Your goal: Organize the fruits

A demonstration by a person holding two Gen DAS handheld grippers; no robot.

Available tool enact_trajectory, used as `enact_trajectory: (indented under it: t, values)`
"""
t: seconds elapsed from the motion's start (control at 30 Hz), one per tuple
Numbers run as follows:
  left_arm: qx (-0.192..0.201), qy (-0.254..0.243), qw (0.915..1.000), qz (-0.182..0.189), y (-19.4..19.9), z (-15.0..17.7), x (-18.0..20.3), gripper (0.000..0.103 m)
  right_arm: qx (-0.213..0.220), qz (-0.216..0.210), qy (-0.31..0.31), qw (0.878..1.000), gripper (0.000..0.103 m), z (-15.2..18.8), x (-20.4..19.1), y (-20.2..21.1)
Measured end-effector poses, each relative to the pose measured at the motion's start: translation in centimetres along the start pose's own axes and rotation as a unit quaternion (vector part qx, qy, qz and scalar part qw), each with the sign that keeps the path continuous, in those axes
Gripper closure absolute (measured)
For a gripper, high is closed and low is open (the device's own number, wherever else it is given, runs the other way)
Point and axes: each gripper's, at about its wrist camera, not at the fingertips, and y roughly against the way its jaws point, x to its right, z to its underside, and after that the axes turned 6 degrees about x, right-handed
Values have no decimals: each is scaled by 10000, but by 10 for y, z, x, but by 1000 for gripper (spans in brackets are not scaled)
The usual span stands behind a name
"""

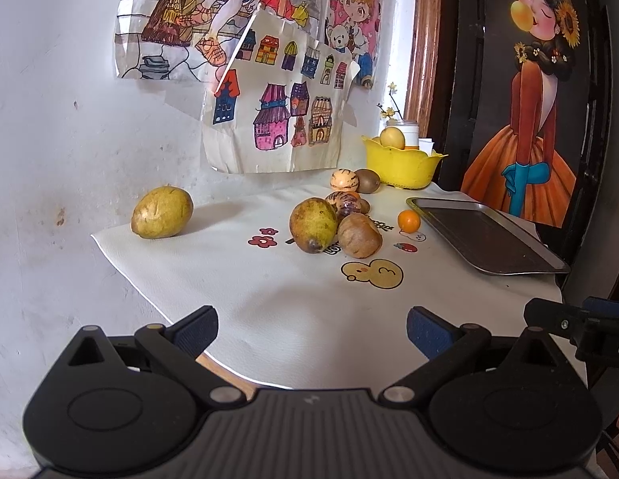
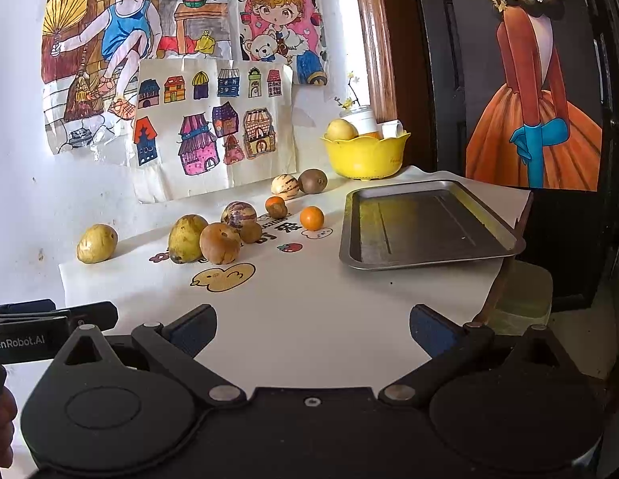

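Fruits (image 2: 219,242) lie loose in a cluster mid-counter, one yellow fruit (image 2: 97,243) apart by the wall, so the empty tray (image 2: 425,223) at the right edge looks like their destination. Both the left gripper (image 1: 312,329) and right gripper (image 2: 312,329) hang spread wide, holding nothing, over bare cloth (image 2: 329,299).

A cloth (image 2: 309,299) covers the table and carries everything. The tray (image 2: 425,225) lies along its right edge. The bowl (image 2: 363,155) stands at the far right corner, behind the tray, against the wall (image 2: 22,159), with one fruit (image 2: 340,129) in it. A lone fruit (image 2: 97,243) sits at the far left corner. A cluster of fruits (image 2: 213,235) lies between it and the tray, with one small fruit (image 2: 312,218) nearest the tray. Two more fruits (image 2: 299,183) rest side by side behind the cluster, just left of the bowl.
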Motion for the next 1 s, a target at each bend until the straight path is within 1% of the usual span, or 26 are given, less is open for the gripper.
enact_trajectory:
  t: [0.4, 1.0]
  values:
    - [-13, 22, 10000, 33, -1, 1, 0, 0, 7, 11, -1, 10000, 0, -1, 0, 1]
    - [-16, 14, 10000, 10, -2, 3, 0, 0, -46, -1, 12, 10000, 0, 5, -2, -2]
